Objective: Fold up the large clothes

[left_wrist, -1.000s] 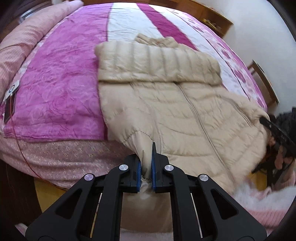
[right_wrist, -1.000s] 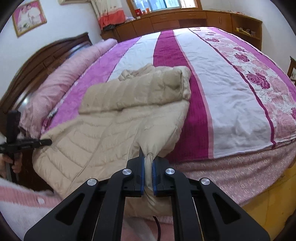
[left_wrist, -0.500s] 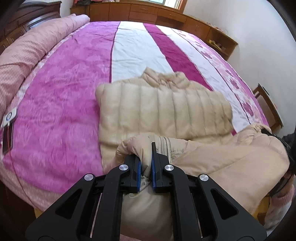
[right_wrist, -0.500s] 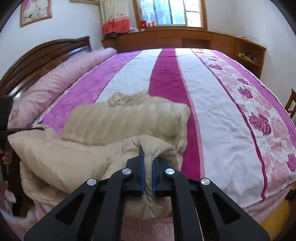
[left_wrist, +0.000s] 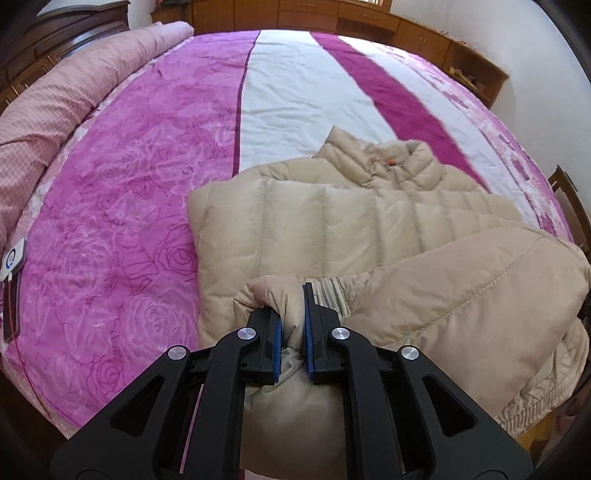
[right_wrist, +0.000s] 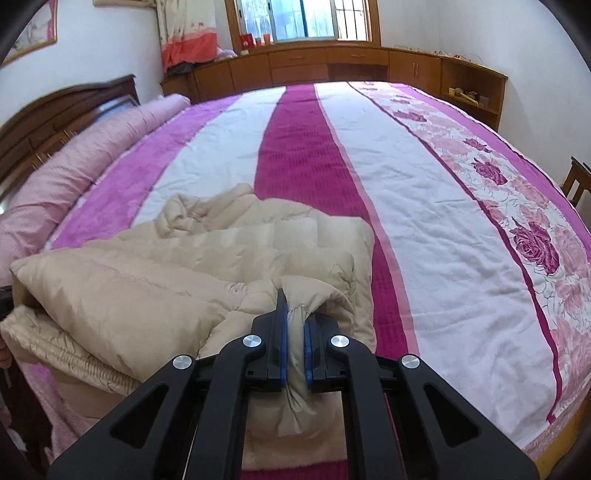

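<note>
One beige quilted puffer jacket [left_wrist: 351,229], partly folded, lying on one bed with pink, white and magenta striped cover [left_wrist: 110,184]. Two tools: left tool [left_wrist: 292,332] clamped on bunched hem, right tool [right_wrist: 294,332] likewise pinching gathered jacket edge, both lifted over folded part

Striped bed [right_wrist: 424,206], wooden cabinets [right_wrist: 332,68], bright window [right_wrist: 303,18].

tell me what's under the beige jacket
The beige jacket lies on the striped bedspread; its lifted hem is folding over its own sleeves. Anything beneath is covered.
</note>
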{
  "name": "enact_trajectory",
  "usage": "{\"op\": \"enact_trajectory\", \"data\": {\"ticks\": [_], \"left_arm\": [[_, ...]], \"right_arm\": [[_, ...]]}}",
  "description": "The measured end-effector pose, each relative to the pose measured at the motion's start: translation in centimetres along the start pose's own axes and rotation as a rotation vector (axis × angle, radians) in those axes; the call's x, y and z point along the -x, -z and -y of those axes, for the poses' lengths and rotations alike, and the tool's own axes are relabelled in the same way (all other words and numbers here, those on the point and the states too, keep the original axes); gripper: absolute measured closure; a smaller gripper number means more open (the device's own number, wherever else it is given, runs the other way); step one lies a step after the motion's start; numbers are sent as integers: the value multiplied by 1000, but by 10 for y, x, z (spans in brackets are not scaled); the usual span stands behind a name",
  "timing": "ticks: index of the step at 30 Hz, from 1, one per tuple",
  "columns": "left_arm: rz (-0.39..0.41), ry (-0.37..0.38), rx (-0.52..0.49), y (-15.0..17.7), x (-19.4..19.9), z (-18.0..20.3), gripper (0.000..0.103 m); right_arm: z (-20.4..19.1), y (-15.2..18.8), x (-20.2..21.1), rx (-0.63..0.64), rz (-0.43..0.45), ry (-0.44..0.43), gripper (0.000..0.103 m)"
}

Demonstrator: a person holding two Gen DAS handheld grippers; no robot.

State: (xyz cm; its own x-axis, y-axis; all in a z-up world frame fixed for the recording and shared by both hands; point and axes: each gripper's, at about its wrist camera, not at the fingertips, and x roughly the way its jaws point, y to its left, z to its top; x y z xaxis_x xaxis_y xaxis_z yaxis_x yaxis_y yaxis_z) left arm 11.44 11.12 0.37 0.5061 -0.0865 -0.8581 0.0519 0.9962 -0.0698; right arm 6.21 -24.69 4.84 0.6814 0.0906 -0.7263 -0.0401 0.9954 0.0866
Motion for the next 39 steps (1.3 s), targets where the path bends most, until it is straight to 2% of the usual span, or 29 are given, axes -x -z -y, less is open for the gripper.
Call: {"op": "enact_trajectory", "data": {"ticks": [7,12,14,16,17,19,23,27,32,35,36,37,39], "left_arm": [[-10,-12,15,-5,-20,1,89],[-12,4,3,-6,-18,0,84],[-11,19,0,-5,-12,-2,79],[-9,49,2,-3,-2,-5,68],[-11,69,9,-2,3,-8,66],[-26,101,22,0,13,-12,52],[1,95,-9,6,39,-17,42],[26,62,-43,16,60,-23,36],[54,25,-65,23,79,-32,35],[70,9,-76,25,87,-33,35],[73,8,-79,27,89,-32,35],[71,4,-83,28,89,-32,35],[72,-11,-89,29,91,-30,35]], "right_arm": [[3,2,-32,-22,-34,26,87],[2,6,-45,-22,-41,42,84],[2,6,-49,-22,-44,49,84],[1,6,-51,-19,-47,56,83],[1,5,-52,-19,-49,57,83],[1,4,-52,-24,-52,53,81],[5,2,-45,-50,-54,14,78],[11,-4,-31,-88,-57,-28,69],[23,-10,-11,-160,-72,-112,57],[25,-14,3,-160,-79,-162,41],[26,-15,10,-157,-68,-164,30],[26,-16,15,-152,-58,-164,25],[26,-18,24,-133,-59,-183,23]]}}
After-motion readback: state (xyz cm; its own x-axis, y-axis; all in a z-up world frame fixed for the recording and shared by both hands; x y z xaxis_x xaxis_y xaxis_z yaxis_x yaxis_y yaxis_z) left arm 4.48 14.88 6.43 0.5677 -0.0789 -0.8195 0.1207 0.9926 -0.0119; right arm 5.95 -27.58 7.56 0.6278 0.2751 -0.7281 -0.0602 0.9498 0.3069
